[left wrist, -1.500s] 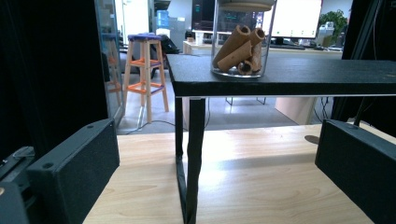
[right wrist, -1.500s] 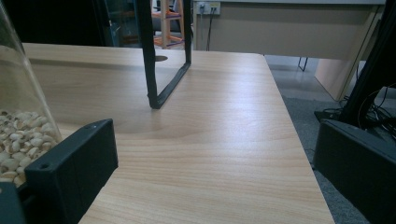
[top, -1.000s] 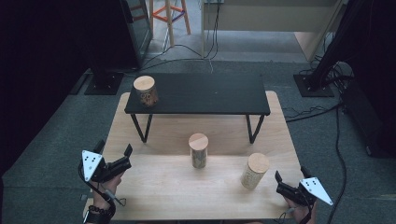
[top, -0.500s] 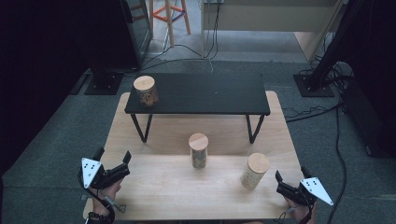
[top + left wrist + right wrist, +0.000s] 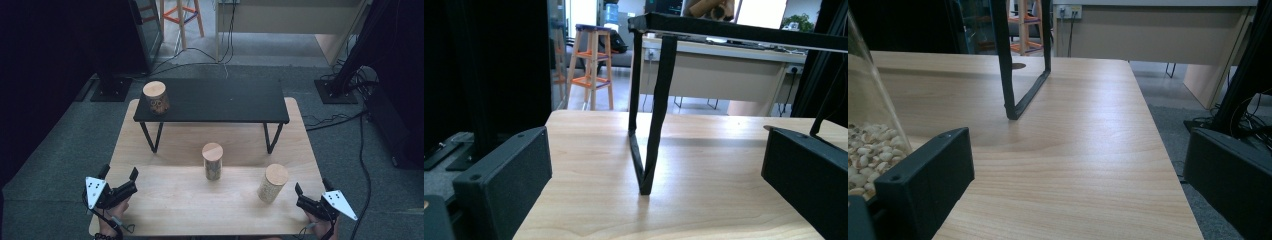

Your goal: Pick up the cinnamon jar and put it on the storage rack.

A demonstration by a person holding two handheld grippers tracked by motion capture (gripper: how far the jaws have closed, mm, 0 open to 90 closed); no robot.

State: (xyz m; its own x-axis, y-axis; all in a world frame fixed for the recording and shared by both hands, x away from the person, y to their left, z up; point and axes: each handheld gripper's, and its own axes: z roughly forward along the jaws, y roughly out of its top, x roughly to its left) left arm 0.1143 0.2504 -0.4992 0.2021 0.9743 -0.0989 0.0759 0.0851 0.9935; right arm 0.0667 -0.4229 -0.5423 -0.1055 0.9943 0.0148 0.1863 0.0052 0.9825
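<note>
Three clear jars with wooden lids stand in the high view. One jar is on the left end of a black shelf, one is mid-table, and one is near the right front. My left gripper rests open at the table's front left corner, and its own view faces the shelf's left leg. My right gripper is open at the front right corner, just right of the nearest jar. That jar's glass wall, with pale nuts inside, shows beside my right gripper's left jaw.
The wooden table sits on grey carpet. The shelf's right leg stands ahead of my right gripper. Cables and stand bases lie on the floor behind and to the right. A wooden stool and a desk are beyond the table.
My left gripper has drawn back a little toward the table's near edge. The right gripper and the jars have stayed put.
</note>
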